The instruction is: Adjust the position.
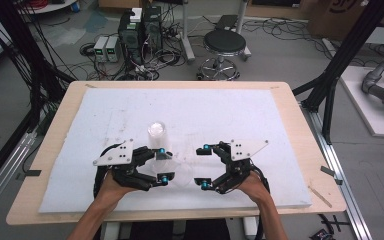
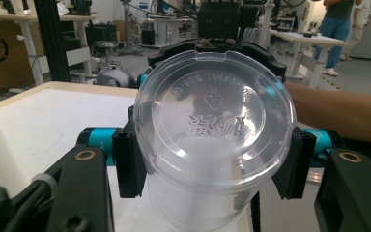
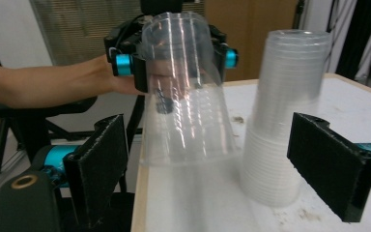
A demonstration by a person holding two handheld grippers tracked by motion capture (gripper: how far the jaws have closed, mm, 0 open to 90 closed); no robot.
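A single clear plastic cup [image 2: 212, 121] is held upside down with its embossed base toward the left gripper's camera. My left gripper [image 1: 165, 165] is shut on its sides, one pad [image 2: 128, 164] on each flank. In the right gripper view the cup [image 3: 186, 96] hangs a little tilted, mouth down, close to the mat, with the left gripper [image 3: 174, 55] behind it. An inverted stack of clear cups [image 1: 157, 131] stands on the mat just beyond the left gripper; the stack [image 3: 285, 121] is beside the held cup. My right gripper [image 1: 206, 166] faces the cup, open, with nothing between its pads [image 3: 333, 169].
A white foam mat [image 1: 230, 110] covers most of the wooden table [image 1: 300, 150]. Black frame posts [image 1: 345, 50] stand at both sides. On the floor beyond the table are a stool [image 1: 224, 45] and computer towers [image 1: 140, 30]. A person [image 2: 340, 29] stands far off.
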